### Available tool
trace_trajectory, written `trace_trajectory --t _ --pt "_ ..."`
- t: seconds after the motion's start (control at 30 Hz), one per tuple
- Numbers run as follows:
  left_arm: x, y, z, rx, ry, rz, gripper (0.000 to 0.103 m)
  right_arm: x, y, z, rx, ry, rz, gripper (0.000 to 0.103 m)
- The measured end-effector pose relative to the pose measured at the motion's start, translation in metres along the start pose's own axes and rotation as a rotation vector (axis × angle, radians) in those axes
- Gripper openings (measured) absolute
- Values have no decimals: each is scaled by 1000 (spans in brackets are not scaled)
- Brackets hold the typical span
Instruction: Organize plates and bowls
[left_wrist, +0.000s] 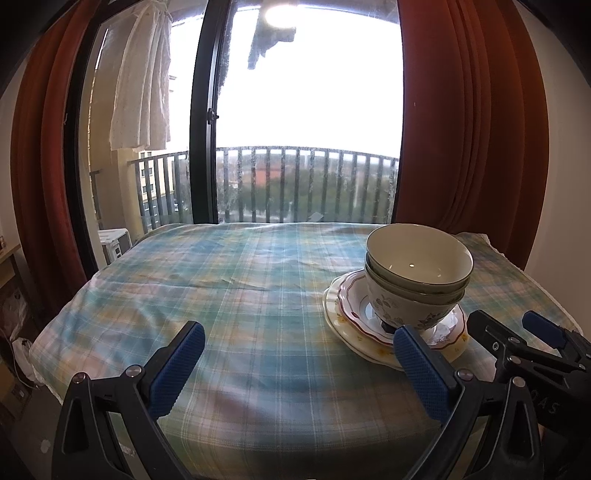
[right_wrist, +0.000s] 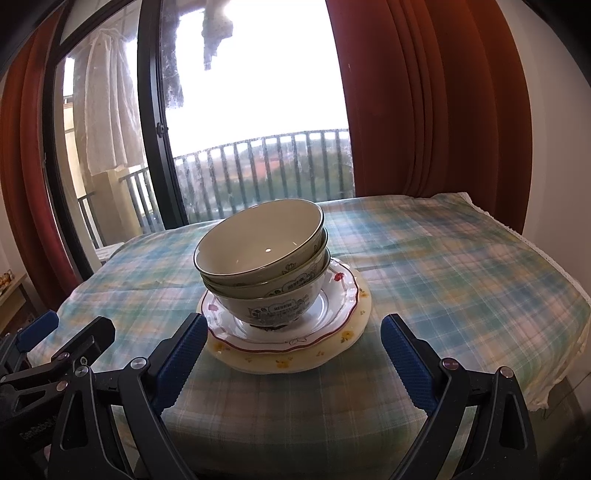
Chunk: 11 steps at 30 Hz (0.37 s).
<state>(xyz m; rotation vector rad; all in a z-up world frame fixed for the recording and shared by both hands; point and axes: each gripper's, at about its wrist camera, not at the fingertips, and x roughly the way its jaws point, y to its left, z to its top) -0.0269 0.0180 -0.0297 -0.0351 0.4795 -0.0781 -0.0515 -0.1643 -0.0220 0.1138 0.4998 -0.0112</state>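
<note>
Nested pale green-rimmed bowls (right_wrist: 260, 258) with floral prints stand on a red-rimmed scalloped plate (right_wrist: 332, 314), which lies on a cream plate (right_wrist: 314, 360) with yellow flowers. The stack sits on the plaid-covered table. It also shows in the left wrist view, bowls (left_wrist: 417, 269) on plates (left_wrist: 347, 325), at the right. My right gripper (right_wrist: 293, 363) is open and empty, just in front of the stack. My left gripper (left_wrist: 299, 367) is open and empty, to the left of the stack, its right finger near the plate edge. The right gripper (left_wrist: 509, 332) shows beside it.
The table (left_wrist: 240, 295) wears a blue-green plaid cloth. Behind it are a balcony door with black frame (left_wrist: 203, 129), railings, and red curtains (right_wrist: 424, 103) on both sides. The table's right edge (right_wrist: 546, 369) drops off close by.
</note>
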Motion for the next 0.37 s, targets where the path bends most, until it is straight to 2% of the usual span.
trace_trajectory --t 0.37 --pt "0 0 0 2 -2 -2 103 0 -2 -2 -6 -1 -6 96"
